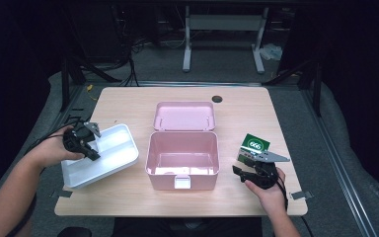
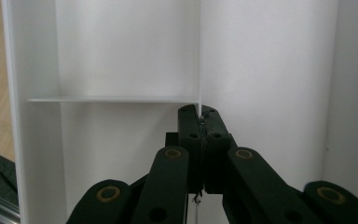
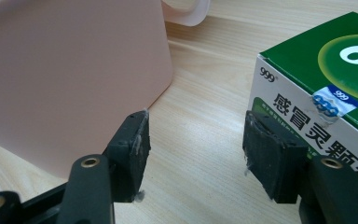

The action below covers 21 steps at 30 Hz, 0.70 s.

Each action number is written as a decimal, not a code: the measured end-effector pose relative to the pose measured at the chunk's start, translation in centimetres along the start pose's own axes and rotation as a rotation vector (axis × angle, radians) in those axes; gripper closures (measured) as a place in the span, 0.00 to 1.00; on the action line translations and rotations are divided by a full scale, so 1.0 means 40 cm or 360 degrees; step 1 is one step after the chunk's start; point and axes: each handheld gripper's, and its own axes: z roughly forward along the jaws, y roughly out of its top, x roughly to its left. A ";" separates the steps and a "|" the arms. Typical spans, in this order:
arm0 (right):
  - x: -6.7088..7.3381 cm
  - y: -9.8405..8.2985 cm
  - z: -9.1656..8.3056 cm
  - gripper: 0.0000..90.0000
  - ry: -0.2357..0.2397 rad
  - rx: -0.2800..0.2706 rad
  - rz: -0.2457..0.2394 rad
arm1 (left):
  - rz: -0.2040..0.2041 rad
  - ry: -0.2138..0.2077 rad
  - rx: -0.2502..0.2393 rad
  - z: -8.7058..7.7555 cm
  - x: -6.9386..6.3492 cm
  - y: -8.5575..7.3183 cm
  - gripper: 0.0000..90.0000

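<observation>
**Ana:** High view first, nearest us: why is the right gripper (image 1: 246, 170) sitting so low by the table's front edge?

**Ben:** I'd say it is waiting. It rests beside the green medicine box (image 1: 254, 146), just right of the open pink storage box (image 1: 182, 160). In the right gripper view its jaws stand apart with bare tabletop between them; one pad (image 3: 274, 156) is up against the white face of the medicine box (image 3: 321, 88), the other hangs free near the pink wall (image 3: 70, 79). Released, nothing grasped.

**Ana:** And the left?

**Ben:** The left gripper (image 1: 90, 154) is in the white divided tray (image 1: 116, 165), which lies askew at the table's left, its corner over the edge. The left gripper view looks straight along the jaws: they are clenched on the thin upright divider (image 2: 199, 56) where the cross partition (image 2: 112, 99) meets it.

**Ana:** Why hold it there?

**Ben:** My guess is that the divider is the handiest thin wall to pinch, so the tray can be carried toward the pink box, which looks made to take it.

**Ana:** Farther back?

**Ben:** The pink lid (image 1: 184, 116) lies thrown open behind the box, leaving the empty cavity free.
</observation>
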 end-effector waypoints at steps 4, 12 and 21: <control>0.002 0.001 0.000 0.46 0.0004 -0.0002 -0.0005 | -0.0036 -0.0024 0.0072 0.074 0.002 -0.026 0.99; 0.004 0.002 0.001 0.46 0.0002 0.0002 -0.0011 | -0.0124 -0.0016 0.0007 0.134 0.012 -0.058 0.97; 0.004 0.003 0.000 0.46 0.0005 0.0000 -0.0009 | -0.0182 0.0122 -0.0171 0.102 -0.007 -0.064 0.78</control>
